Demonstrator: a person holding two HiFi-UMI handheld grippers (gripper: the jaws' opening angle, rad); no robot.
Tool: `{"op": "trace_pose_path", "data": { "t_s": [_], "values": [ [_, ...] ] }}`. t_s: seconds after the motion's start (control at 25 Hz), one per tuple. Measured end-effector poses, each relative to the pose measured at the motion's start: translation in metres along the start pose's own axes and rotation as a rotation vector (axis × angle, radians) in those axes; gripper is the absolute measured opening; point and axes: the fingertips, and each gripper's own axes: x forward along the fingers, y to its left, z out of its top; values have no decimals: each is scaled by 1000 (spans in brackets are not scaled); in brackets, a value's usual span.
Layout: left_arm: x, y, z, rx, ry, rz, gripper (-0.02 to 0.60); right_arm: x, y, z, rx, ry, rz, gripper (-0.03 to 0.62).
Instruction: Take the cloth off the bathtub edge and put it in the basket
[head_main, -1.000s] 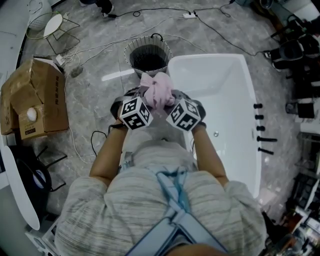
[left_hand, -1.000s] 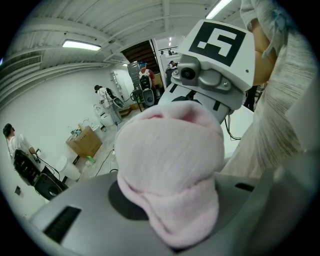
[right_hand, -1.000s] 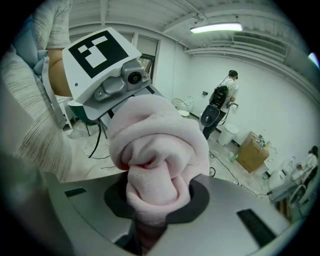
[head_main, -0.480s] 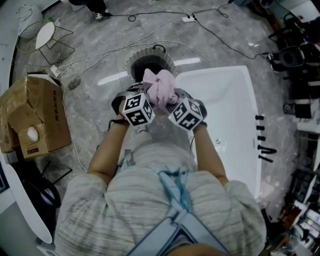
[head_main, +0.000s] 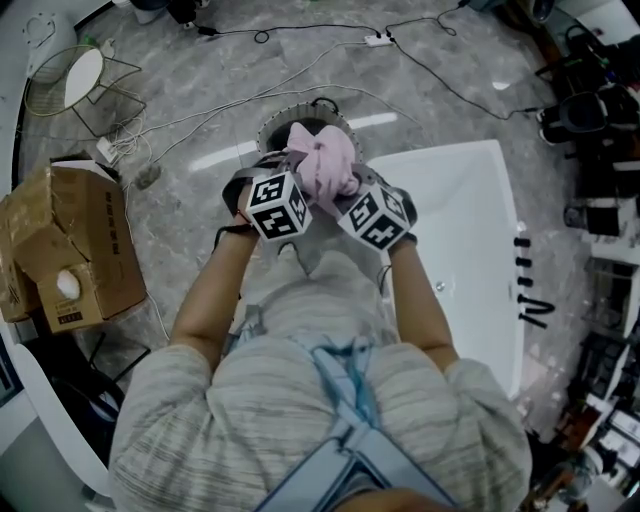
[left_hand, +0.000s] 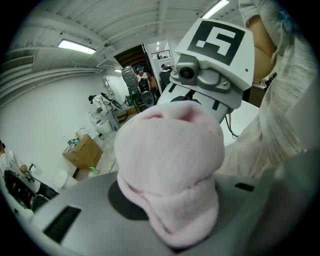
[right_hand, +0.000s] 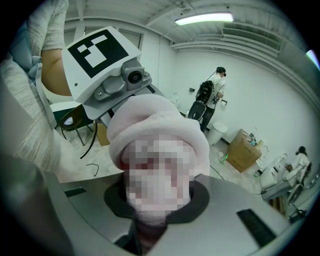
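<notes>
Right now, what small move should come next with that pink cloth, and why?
Probably ease the cloth a little forward, over the middle of the basket. The left hand-held gripper and right hand-held gripper both clamp it, and it seems to hang above the near rim only.

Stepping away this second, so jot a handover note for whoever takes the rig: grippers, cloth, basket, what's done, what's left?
Left hand-held gripper: shut on the pink cloth.
Right hand-held gripper: shut on the same cloth.
Cloth: bunched between both, in the air, over the basket mouth in the head view, beside the bathtub.
Done: cloth is off the bathtub edge.
Left: lower it, open both, drop it in the basket.
</notes>
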Motion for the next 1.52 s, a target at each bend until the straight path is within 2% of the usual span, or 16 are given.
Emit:
{"op": "trace_pose_path", "data": {
  "t_s": [0.48, 0.84, 1.2, 1.52],
  "values": [
    [51, 48, -24, -67, 45, -20, 124, 54, -50, -10, -29, 9, 84, 99],
    [106, 82, -43, -119, 76, -29, 124, 102, -93, -32, -44, 32, 110, 100],
    [167, 99, -76, -142, 116, -83, 124, 160, -119, -65, -43, 63, 141, 100],
    [193, 118, -88, -149, 172, -83, 131, 184, -141, -76, -21, 104, 173, 101]
  ]
}}
